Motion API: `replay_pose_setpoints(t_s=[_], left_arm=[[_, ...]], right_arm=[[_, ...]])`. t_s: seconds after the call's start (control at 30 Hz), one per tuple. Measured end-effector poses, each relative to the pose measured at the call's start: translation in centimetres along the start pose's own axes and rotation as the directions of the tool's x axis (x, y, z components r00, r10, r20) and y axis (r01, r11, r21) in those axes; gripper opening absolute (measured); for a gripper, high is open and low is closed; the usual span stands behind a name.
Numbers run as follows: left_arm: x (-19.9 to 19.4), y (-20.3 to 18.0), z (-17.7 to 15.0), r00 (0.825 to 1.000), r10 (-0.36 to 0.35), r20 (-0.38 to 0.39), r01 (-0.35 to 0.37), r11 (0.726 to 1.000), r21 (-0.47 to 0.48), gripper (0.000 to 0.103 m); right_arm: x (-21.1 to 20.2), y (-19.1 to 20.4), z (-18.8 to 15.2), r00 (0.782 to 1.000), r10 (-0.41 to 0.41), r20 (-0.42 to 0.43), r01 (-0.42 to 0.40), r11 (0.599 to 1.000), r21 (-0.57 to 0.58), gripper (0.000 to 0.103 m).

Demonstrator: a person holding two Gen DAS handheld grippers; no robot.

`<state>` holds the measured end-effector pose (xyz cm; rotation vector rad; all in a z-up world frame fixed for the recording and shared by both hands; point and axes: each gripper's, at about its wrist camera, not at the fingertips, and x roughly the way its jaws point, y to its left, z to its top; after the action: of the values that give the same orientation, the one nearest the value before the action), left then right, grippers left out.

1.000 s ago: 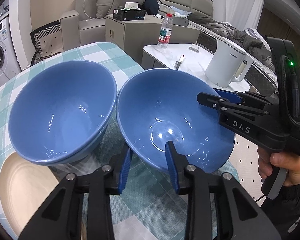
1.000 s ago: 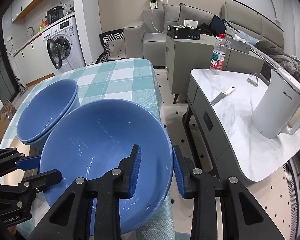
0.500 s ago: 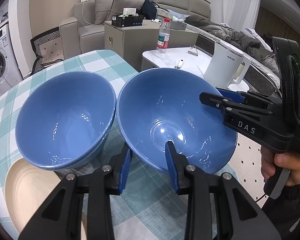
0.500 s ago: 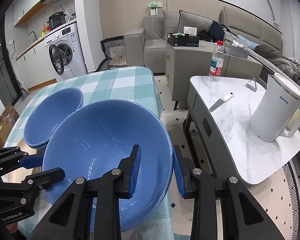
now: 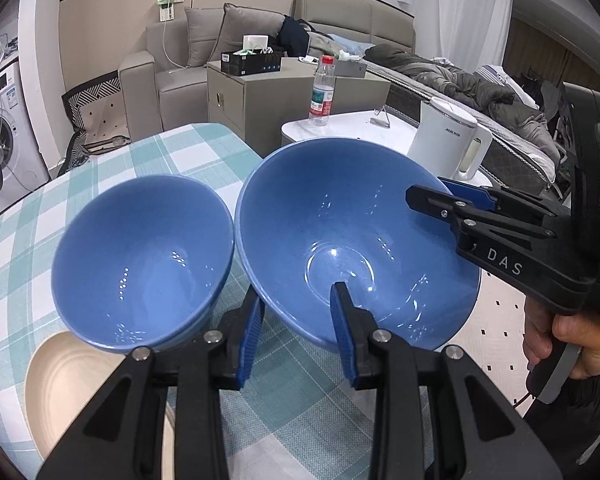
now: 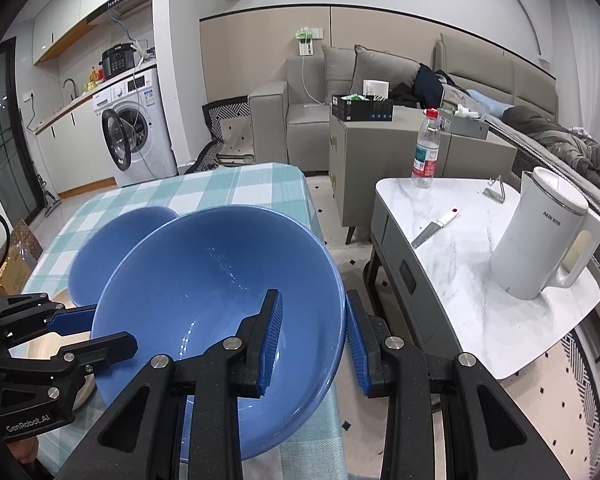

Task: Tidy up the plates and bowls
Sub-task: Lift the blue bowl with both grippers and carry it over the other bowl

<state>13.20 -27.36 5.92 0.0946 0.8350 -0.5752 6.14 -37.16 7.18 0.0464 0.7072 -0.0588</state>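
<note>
My left tongs (image 5: pixel 296 334) and right tongs (image 6: pixel 312 342) both clamp the rim of the large glossy blue ceramic bowl (image 5: pixel 352 240). It has risen and tilted off the checked-cloth desk (image 5: pixel 148 156) since a second ago, just right of the stacked blue bowls (image 5: pixel 140 260), so nesting comes next.

I see a white kettle (image 6: pixel 540 236), knife (image 6: pixel 434 228) and water bottle (image 6: pixel 426 148) on the marble side table (image 6: pixel 472 304). I note a washing machine (image 6: pixel 134 132) and grey sofa (image 6: pixel 340 92) behind.

"DAS" marks the right claw (image 5: pixel 452 200), "GenRobot.AI" the left claw (image 6: pixel 72 330), "AUX" the white kettle (image 6: pixel 540 236).
</note>
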Motion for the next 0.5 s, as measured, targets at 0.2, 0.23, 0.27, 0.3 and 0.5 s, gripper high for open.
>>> replay_pose_setpoints(t_s=[0.2,0.23,0.27,0.3,0.5], left_arm=[[-0.6,0.2,0.4,1.000,0.009,0.017,-0.009,1.000,0.000,0.033],[-0.7,0.3,0.5,1.000,0.009,0.019,-0.009,1.000,-0.004,0.033],[-0.8,0.3,0.5,1.000,0.008,0.021,-0.008,1.000,-0.007,0.033],[-0.9,0.4,0.5,1.000,0.008,0.022,-0.008,1.000,-0.011,0.033],[-1.6,0.8,0.9,0.999,0.011,0.043,-0.010,1.000,-0.022,0.033]], right_arm=[[-0.6,0.6,0.4,1.000,-0.011,0.017,0.011,1.000,0.016,0.032],[-0.8,0.6,0.5,1.000,-0.012,0.021,0.012,1.000,0.021,0.032],[-0.9,0.7,0.6,1.000,-0.016,0.025,0.015,1.000,0.025,0.032],[-1.0,0.9,0.6,0.999,-0.021,0.030,0.020,0.999,0.027,0.032],[-1.8,1.4,1.2,0.998,-0.024,0.061,0.020,0.998,0.061,0.032]])
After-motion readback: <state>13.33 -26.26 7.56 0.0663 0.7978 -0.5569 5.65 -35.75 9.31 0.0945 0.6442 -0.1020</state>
